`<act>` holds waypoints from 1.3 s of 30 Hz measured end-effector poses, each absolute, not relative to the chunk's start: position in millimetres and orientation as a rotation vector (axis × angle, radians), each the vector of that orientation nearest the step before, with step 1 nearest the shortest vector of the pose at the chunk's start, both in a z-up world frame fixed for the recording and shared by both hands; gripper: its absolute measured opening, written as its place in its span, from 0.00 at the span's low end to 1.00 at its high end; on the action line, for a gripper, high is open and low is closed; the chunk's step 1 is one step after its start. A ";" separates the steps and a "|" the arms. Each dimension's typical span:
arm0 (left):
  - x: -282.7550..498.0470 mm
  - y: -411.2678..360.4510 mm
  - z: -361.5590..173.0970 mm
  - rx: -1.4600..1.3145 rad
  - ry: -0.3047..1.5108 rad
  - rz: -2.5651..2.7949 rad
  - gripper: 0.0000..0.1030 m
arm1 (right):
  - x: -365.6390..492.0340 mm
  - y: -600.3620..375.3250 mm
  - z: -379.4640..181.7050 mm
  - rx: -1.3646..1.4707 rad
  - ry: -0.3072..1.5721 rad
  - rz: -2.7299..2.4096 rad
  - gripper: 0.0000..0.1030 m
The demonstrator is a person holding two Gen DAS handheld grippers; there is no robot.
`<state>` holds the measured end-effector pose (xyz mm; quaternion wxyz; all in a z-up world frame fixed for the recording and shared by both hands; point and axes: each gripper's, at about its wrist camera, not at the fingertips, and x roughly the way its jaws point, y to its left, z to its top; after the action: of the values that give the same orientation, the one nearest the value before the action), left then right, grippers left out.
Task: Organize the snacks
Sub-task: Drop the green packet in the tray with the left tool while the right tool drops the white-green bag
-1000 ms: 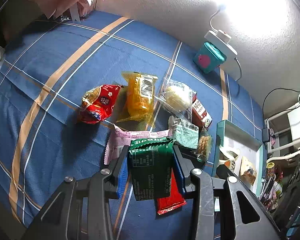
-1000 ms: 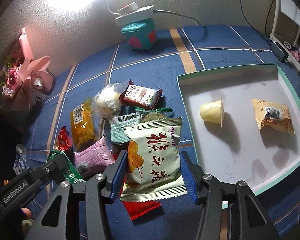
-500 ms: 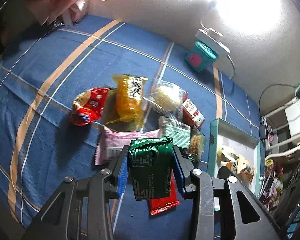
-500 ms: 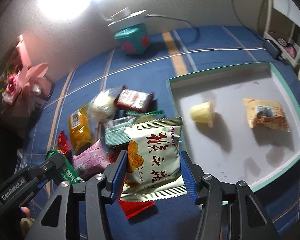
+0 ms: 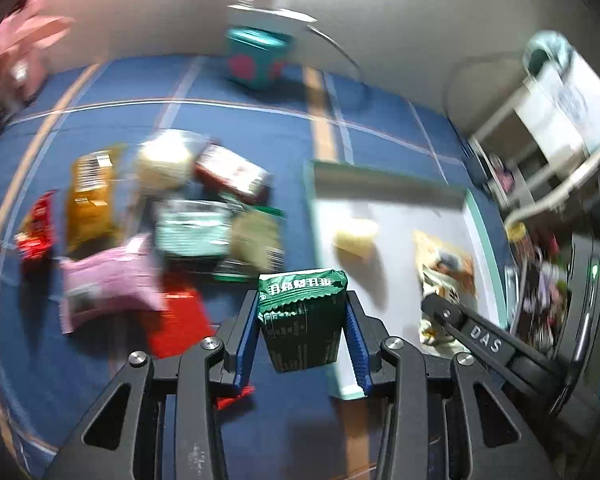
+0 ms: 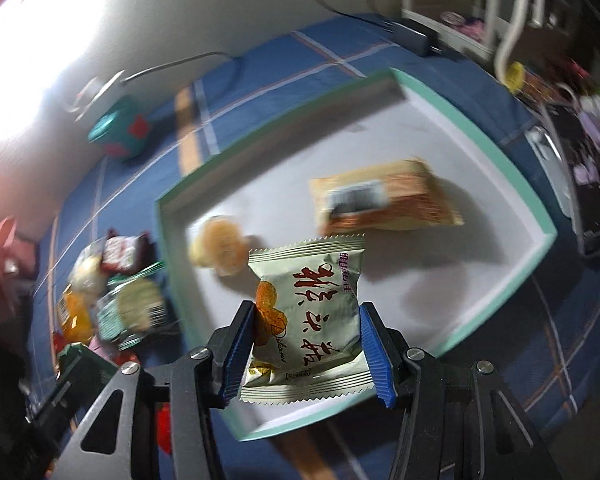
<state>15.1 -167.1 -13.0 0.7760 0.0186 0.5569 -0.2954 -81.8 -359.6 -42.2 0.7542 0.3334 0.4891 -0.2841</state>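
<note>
My left gripper (image 5: 302,320) is shut on a dark green snack packet (image 5: 302,316), held above the blue cloth just left of the teal-rimmed tray (image 5: 485,232). My right gripper (image 6: 306,332) is shut on a pale green cracker packet (image 6: 306,316) with red lettering, hanging over the tray's (image 6: 500,148) near left part. Inside the tray lie a small yellow jelly cup (image 6: 218,246) and an orange wrapped snack (image 6: 384,200). A blurred pile of snacks (image 5: 172,216) lies left of the tray. The right gripper's arm (image 5: 480,338) shows at the left wrist view's right side.
A teal box (image 5: 256,58) with a white power strip on it stands at the wall. Pink wrapping (image 5: 16,48) sits at the far left. A white rack and clutter (image 5: 560,128) border the bed on the right. A cable (image 6: 172,66) runs along the wall.
Both grippers have swung right with their packets and rolled. The tray now fills the right wrist view, and the snack pile has slid left in both views.
</note>
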 end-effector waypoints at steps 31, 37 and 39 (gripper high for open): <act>-3.3 -235.0 -38.6 0.142 1.187 -0.752 0.57 | -106.6 -398.3 -52.3 0.819 1.047 -0.694 0.54; 1.5 -228.5 -31.1 0.098 1.183 -0.753 0.64 | -109.7 -401.3 -54.0 0.846 1.040 -0.696 0.61; 2.2 -227.9 -28.4 0.102 1.173 -0.745 0.66 | -108.8 -400.5 -53.9 0.849 1.037 -0.685 0.61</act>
<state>2.2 -227.9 -28.4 0.7669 0.0471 0.5402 -0.3432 -108.8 -400.5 -53.9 0.7299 0.3855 0.4709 -0.3112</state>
